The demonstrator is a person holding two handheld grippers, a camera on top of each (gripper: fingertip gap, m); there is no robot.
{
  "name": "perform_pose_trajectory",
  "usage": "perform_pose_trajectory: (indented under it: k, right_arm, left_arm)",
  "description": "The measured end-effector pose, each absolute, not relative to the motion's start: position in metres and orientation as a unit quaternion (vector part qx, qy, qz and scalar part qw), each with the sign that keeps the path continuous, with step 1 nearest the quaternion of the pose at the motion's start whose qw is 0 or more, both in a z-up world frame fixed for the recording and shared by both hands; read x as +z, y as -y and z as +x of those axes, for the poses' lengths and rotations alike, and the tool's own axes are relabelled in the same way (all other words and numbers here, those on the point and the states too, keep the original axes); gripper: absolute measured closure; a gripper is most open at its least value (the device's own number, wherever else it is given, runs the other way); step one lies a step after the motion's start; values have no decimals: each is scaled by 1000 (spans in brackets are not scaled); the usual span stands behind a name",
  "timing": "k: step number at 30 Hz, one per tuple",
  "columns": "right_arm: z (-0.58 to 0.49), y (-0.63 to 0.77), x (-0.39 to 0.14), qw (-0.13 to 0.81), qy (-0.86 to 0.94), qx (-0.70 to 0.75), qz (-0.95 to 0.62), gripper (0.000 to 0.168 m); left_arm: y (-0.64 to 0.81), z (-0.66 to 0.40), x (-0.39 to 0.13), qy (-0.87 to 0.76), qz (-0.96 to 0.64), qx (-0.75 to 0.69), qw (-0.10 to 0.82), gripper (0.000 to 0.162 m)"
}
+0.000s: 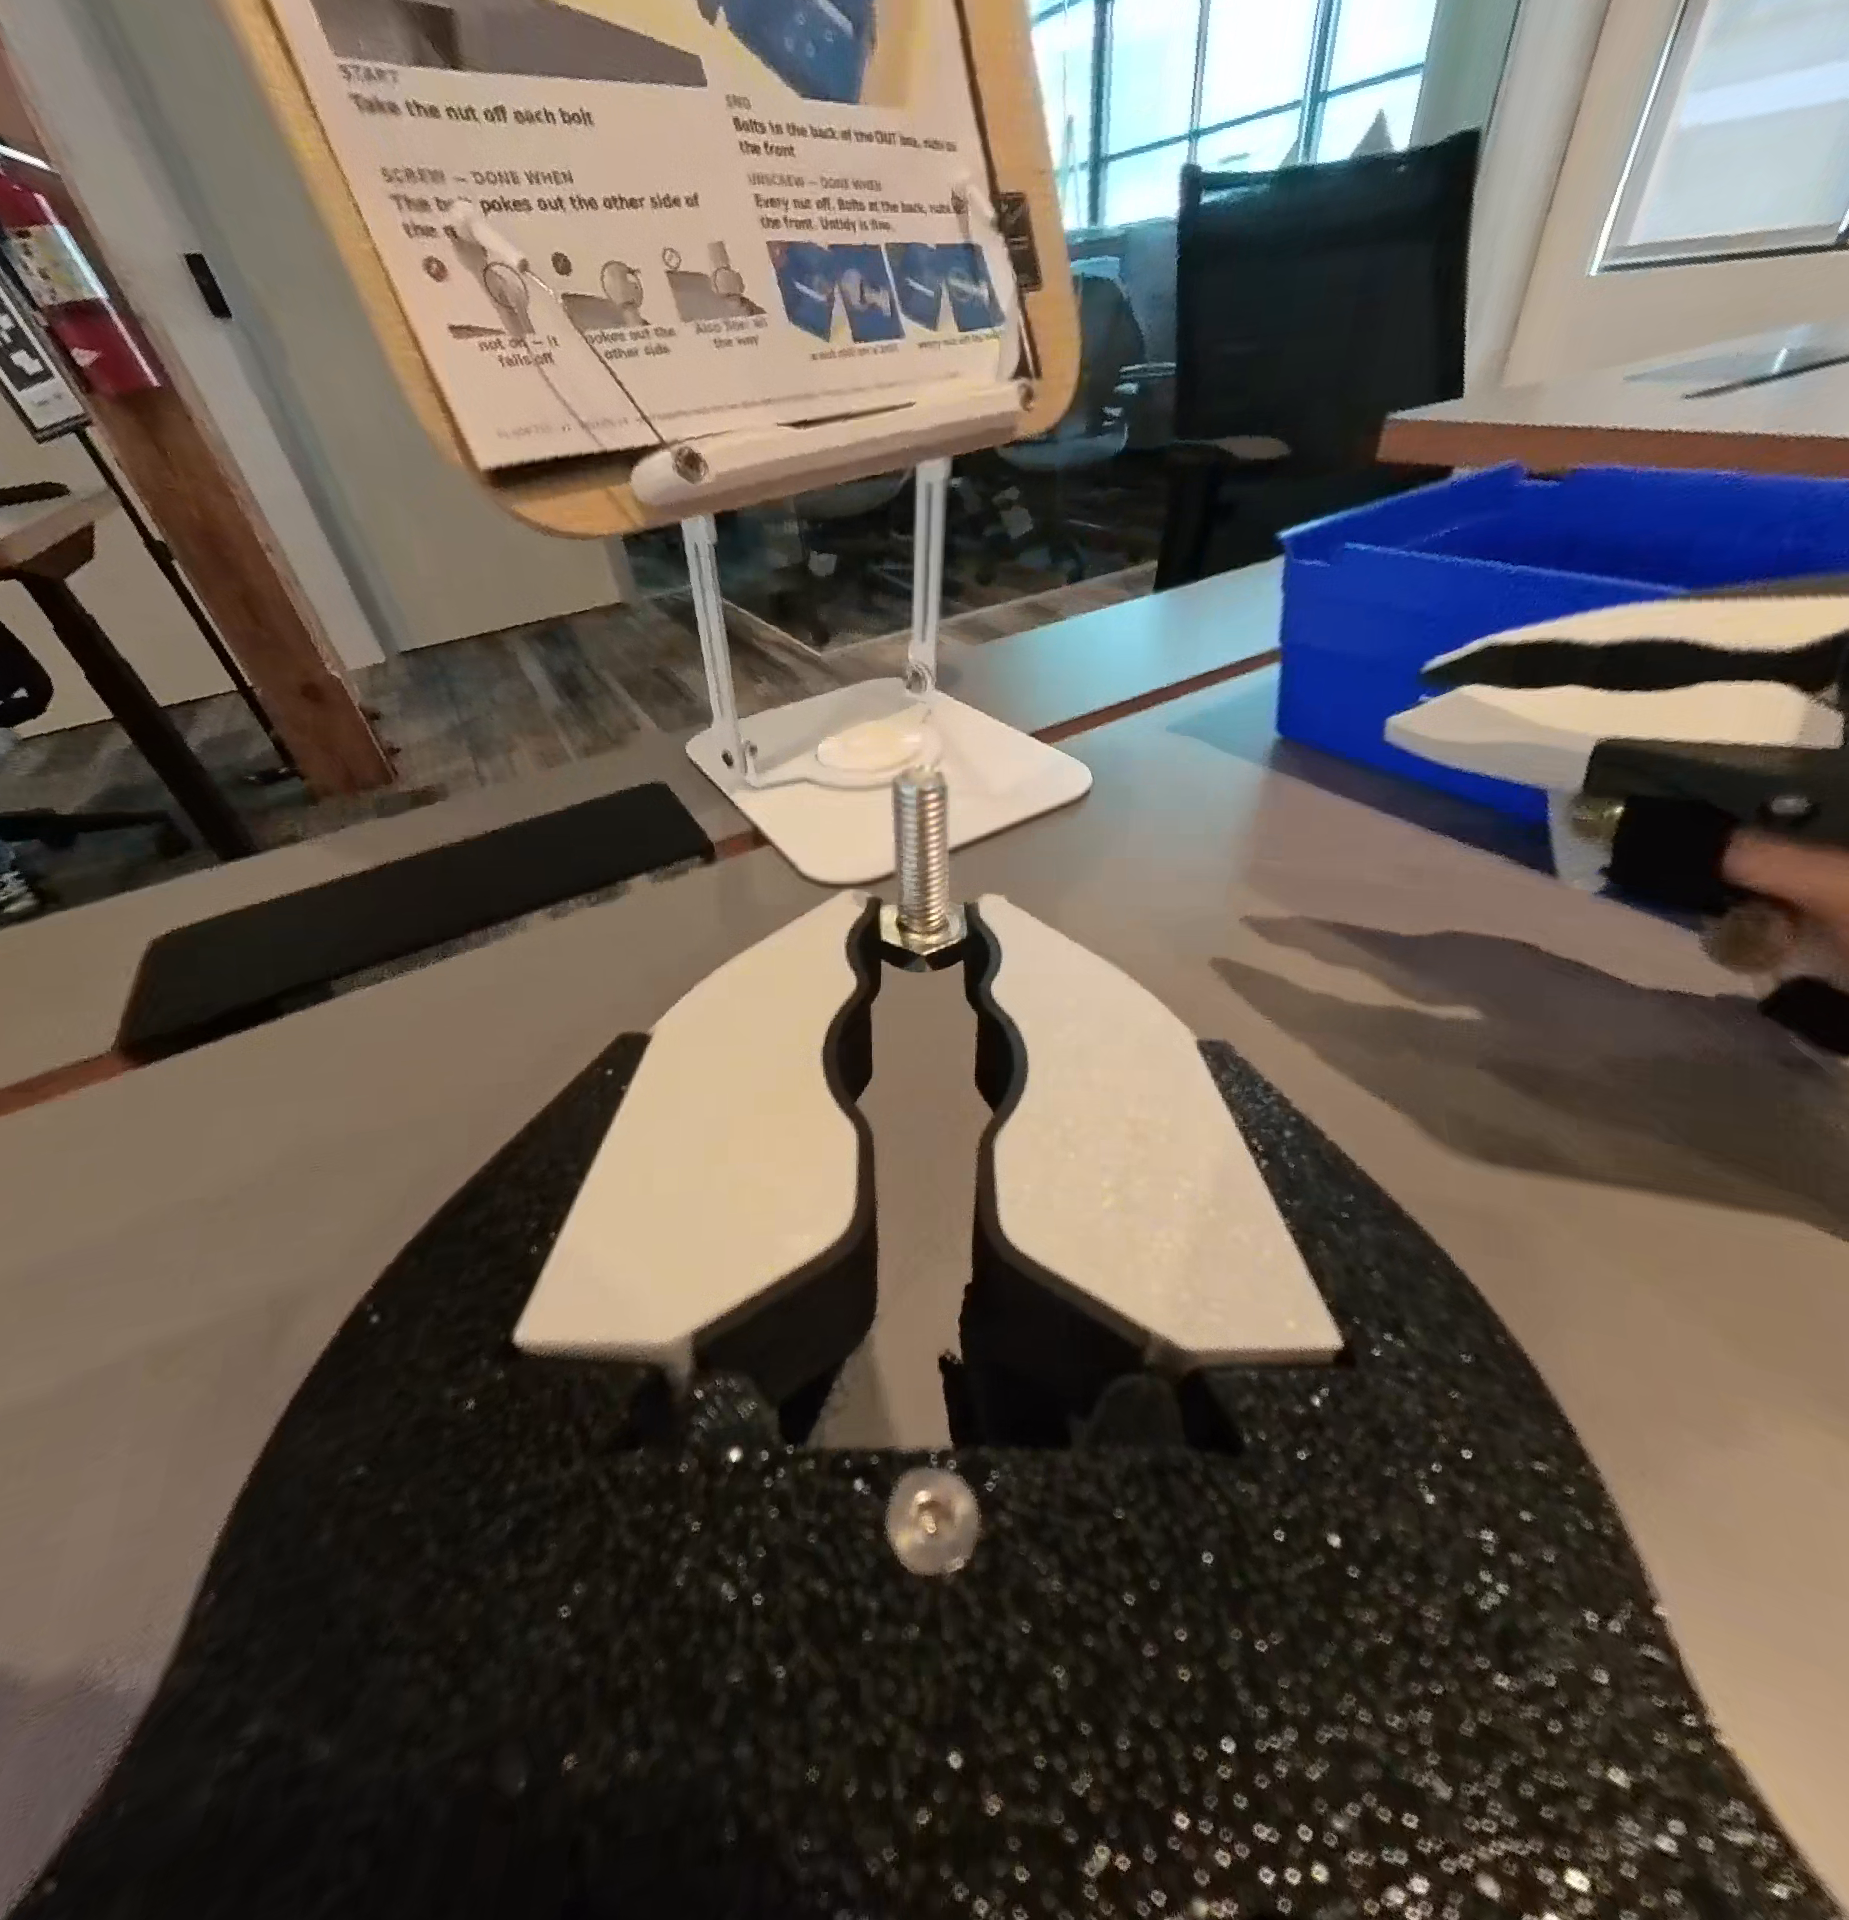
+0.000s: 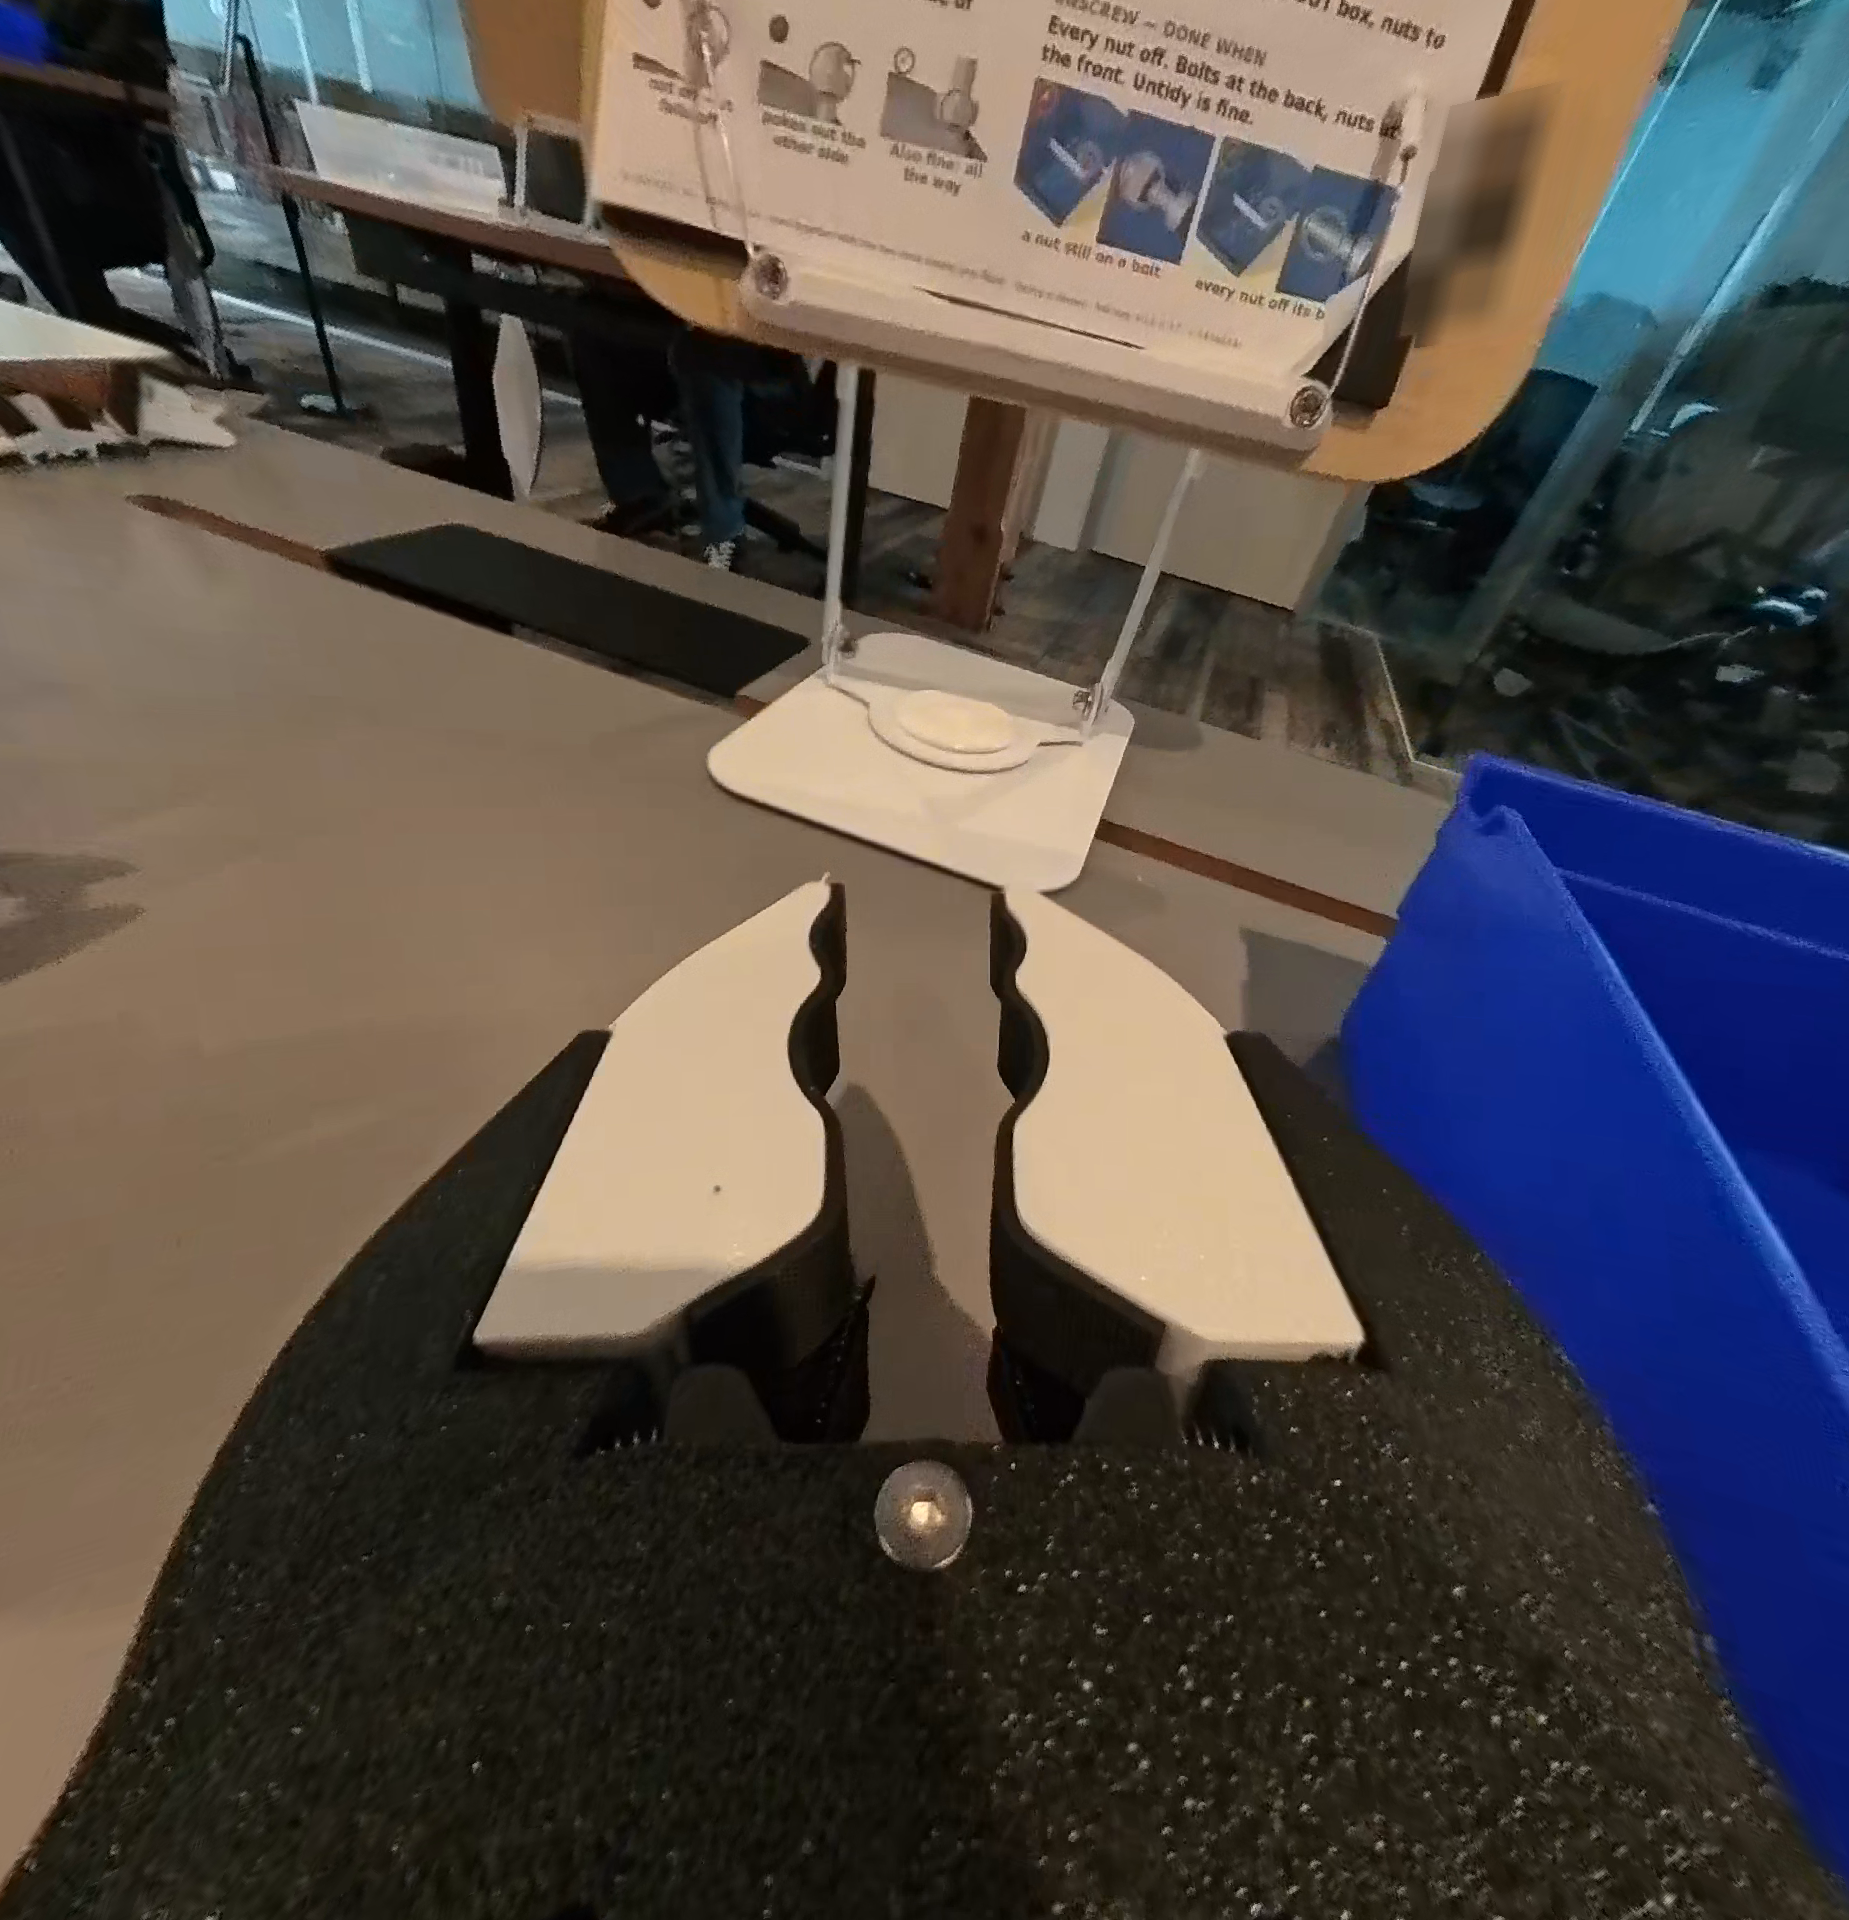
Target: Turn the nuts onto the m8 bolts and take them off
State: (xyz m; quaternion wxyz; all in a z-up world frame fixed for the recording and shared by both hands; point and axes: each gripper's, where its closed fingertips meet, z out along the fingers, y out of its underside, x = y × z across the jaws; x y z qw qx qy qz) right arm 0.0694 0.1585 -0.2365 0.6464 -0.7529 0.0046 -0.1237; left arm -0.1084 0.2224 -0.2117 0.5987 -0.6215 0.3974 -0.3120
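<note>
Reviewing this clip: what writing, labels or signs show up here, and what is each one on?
Instruction sheet, centre back: printed headings, captions and small pictures; legible, but wording not copied here.
Fire extinguisher, far left: label too small to read.
Marker sign beside it: black-and-white pattern, no readable words.
Blue bin and bolt: no writing visible.

Office workspace: grey desks (image 1: 1419, 1039), office chairs (image 1: 1086, 416), glass partition (image 2: 1678, 468), fire extinguisher (image 1: 68, 291).

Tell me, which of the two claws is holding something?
The left claw: it pinches an upright silver threaded bolt by its head. The right claw stands open and empty.
</note>
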Motion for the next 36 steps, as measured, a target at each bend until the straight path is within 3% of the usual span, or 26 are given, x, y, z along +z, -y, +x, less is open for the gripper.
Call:
perform_pose_trajectory:
  k: [17,36]
  right_arm:
    - [150,-265,-248,630,-4,-222,-744,142]
    - [169,-265,-260,604,-44,-180,-775,142]
  left_arm:
    - [-316,45,-234,-442,-569,-343,602,147]
    - [-333,60,-239,-432,-578,-340,603,148]
